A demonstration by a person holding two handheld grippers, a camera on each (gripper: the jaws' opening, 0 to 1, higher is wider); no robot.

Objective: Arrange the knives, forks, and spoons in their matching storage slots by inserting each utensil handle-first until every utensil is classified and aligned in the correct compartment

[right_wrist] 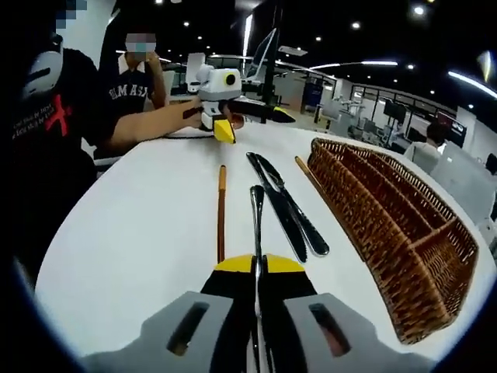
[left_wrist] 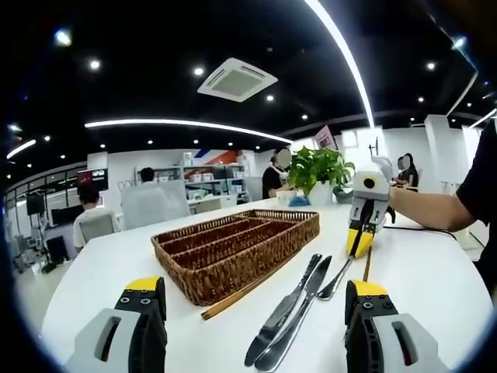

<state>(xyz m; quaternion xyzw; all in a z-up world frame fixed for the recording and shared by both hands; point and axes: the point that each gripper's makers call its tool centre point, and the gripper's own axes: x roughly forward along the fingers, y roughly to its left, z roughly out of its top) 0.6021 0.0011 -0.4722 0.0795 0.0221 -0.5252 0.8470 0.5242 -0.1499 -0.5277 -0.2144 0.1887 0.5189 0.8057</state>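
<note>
**Cutlery on white table beside wicker organiser; right gripper clamped on one utensil**

- Right gripper (right_wrist: 259, 268): yellow-tipped, grey-bodied; jaws pressed together on the end of a slim silver utensil (right_wrist: 256, 221) that lies flat on the table, its narrow shaft running away from the camera. In the left gripper view the same gripper (left_wrist: 359, 247) is at the far right of the table with its tips down on the silver utensil (left_wrist: 335, 283), whose rounded end points to the near side. Spoon or fork: cannot tell.
- Left gripper (left_wrist: 256, 299): jaws spread wide apart, nothing between them, low over the near table edge.
- Two silver table knives (left_wrist: 289, 315): lying side by side, touching, between the basket and the gripped utensil; in the right gripper view, two silver table knives (right_wrist: 287, 203) just right of that utensil.
- Brown wooden chopstick (right_wrist: 221, 210): left of the gripped utensil, roughly parallel to it.
- Second brown wooden chopstick (left_wrist: 237, 295): lying along the basket's side.
- Brown woven wicker basket (left_wrist: 233, 249) with long divided compartments: no cutlery visible inside; in the right gripper view, basket (right_wrist: 388, 225) on the right.
- White round table (left_wrist: 101, 272).
- Green potted plant (left_wrist: 318, 172): far edge of table.
</note>
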